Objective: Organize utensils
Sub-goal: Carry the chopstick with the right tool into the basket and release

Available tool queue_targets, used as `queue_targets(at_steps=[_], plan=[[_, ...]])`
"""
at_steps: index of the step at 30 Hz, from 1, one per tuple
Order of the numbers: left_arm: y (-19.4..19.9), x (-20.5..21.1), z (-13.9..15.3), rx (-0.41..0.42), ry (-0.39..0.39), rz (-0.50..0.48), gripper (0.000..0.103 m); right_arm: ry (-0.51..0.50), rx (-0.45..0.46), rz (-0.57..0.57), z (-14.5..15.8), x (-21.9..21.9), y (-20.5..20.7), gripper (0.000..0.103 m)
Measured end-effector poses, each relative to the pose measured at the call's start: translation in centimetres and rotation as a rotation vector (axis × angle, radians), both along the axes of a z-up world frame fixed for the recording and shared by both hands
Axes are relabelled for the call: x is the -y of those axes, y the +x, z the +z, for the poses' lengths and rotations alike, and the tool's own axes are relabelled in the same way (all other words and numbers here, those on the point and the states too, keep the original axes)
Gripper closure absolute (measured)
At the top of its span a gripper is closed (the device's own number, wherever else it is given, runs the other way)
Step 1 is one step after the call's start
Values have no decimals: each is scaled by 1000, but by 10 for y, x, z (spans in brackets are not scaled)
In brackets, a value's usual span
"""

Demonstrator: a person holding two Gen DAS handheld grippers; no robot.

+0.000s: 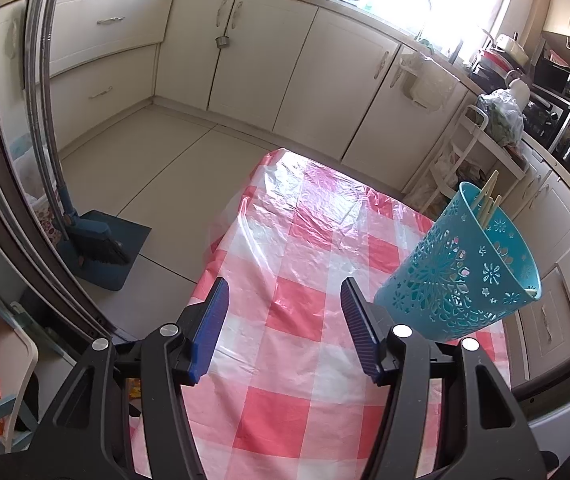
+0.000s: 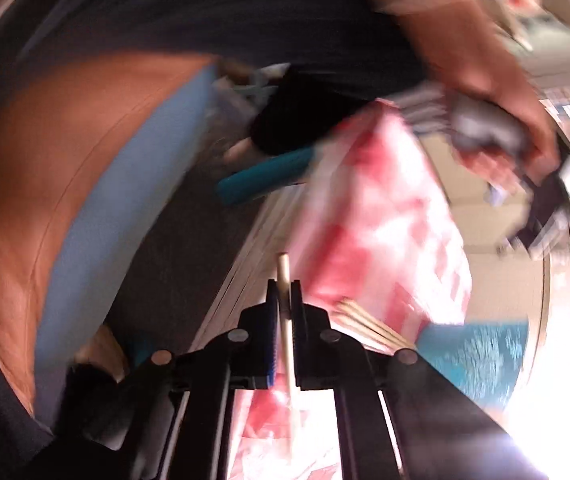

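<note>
Right gripper [image 2: 284, 292]: jaws pressed together on one pale chopstick [image 2: 283, 276], the stick standing between the pads, its tip poking out past them. View heavily blurred. Just beside it, to the right, a bundle of chopsticks [image 2: 369, 326] juts from a turquoise perforated holder [image 2: 481, 356]. Beyond, the red-and-white checked tablecloth [image 2: 381, 216], and a hand [image 2: 497, 92] gripping the other tool.

Left gripper [image 1: 285, 322]: jaws apart, blue ribbed pads facing each other, nothing between them, held above the checked tablecloth [image 1: 297, 264]. To its right, near the cloth's right edge, the turquoise holder [image 1: 461, 272] stands with chopsticks [image 1: 489, 200] protruding at its rim.

Surroundings: cream cabinets [image 1: 253, 52] along the walls, tiled floor [image 1: 157, 152], a blue broom and dustpan [image 1: 101, 244] at left.
</note>
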State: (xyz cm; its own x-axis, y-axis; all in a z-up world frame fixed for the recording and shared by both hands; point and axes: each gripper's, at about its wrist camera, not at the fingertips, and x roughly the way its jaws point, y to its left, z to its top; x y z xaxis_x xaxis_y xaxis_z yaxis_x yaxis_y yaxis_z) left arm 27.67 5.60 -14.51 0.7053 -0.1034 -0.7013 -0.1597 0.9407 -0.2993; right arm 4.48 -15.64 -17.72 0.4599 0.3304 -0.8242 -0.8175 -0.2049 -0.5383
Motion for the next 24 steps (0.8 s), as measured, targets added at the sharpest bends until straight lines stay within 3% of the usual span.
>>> queue_targets(at_steps=[3,7,12,15,19,24], plan=[[0,0,0,1,-5,-1,48,207,-114,-252,47,-2,49,97],[0,-1,-1,-6,-13,-2,48,603,-287,-536,122,24,117,97],[-1,-3,-2,-5,-15,5,48,1055,-400,-706,188,63,175,97],[-1,-5,-3,-8,-24,10,47,1224,-357,-755,214,72,199,97],[-2,-5,-1,1,-28,3,47,1337,-231,-834,230,71,227,97],[-3,1,4,12,2,-15,47,1396,-86,-963,206,62,259,97]])
